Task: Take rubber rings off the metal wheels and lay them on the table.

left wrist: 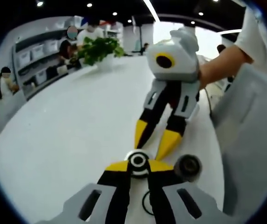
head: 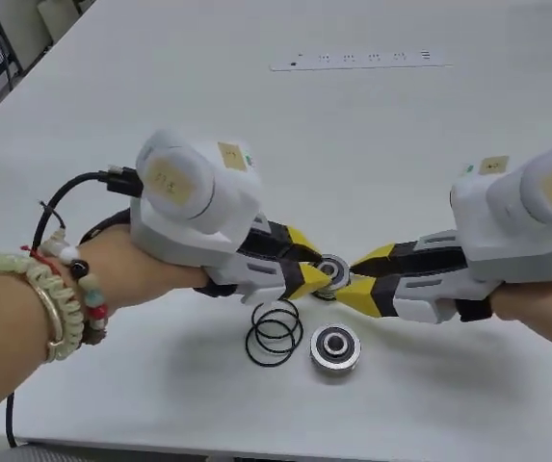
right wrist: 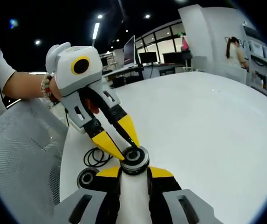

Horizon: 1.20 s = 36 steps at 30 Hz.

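On table, wheel, three rings, left gripper, right gripper fingers clamping second wheel

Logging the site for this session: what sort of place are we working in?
Most likely an open-plan office or lab: we're at a large white table, with shelves of storage bins on one side and desks with monitors on the other.

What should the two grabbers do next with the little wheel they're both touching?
Probably the right gripper should nip the dark band round the wheel and peel it gently away, while the left gripper holds that wheel steady. Both sets of tips meet on it, and loose rings already lie nearby beside another wheel.
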Available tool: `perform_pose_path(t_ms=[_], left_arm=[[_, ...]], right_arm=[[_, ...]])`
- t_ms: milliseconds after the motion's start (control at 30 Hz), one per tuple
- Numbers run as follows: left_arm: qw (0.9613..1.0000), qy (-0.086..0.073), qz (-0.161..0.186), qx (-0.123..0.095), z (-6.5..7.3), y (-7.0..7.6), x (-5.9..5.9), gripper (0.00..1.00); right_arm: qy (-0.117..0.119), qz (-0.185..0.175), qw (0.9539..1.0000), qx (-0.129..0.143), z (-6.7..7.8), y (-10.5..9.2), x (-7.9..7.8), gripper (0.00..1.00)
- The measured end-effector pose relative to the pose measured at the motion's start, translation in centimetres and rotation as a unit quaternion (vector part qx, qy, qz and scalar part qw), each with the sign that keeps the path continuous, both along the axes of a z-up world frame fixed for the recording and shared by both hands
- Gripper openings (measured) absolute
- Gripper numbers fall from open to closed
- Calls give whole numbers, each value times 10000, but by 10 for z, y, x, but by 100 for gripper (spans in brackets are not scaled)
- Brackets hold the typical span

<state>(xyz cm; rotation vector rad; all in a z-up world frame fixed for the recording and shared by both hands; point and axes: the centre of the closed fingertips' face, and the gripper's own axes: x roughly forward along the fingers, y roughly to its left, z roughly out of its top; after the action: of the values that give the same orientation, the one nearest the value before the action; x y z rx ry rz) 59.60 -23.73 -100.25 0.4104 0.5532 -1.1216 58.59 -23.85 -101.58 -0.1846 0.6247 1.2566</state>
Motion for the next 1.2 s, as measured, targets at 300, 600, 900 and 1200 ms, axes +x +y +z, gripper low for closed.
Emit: perform_pose_path(t_ms=[300, 600, 900, 1200], left_arm=[[9999, 113, 91, -44, 0, -4, -5, 14], [9999, 93, 70, -37, 0, -6, -7, 13], [9999, 61, 96, -58, -1, -1, -6, 13], [10000, 50, 55, -41, -2, 3, -5, 13]], right_arm=[[-246, 107, 9994, -223, -6, -2, 2, 14], [-446, 111, 9983, -363, -9, -10, 5, 0], [401, -728, 9964, 135, -7, -11, 10, 0], [1321, -1284, 9778, 997, 4, -11, 6, 0]])
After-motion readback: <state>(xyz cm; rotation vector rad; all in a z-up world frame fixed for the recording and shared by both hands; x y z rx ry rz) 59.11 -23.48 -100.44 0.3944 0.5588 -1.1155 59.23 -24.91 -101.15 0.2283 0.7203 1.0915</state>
